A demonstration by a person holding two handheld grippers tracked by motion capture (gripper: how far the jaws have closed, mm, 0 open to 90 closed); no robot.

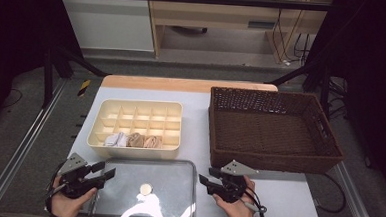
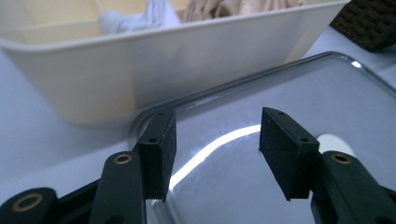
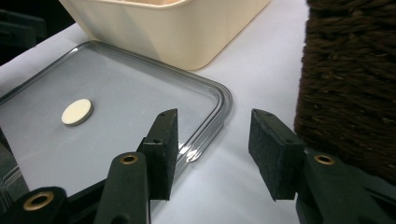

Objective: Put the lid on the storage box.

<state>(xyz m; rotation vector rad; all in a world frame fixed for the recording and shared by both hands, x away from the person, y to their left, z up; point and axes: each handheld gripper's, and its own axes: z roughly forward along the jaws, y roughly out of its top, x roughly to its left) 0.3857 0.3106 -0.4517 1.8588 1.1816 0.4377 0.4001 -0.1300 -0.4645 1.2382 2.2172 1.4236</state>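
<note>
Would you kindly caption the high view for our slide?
Two open claws, left and right, flank a clear lid before a divided organizer.

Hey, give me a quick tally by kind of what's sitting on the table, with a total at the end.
Rolled socks, in the near row of the divided box: 3 (white, tan, tan)
Cream divided box: 1
Clear lid with a round disc in the middle: 1
Brown wicker basket: 1
Total: 6
</note>
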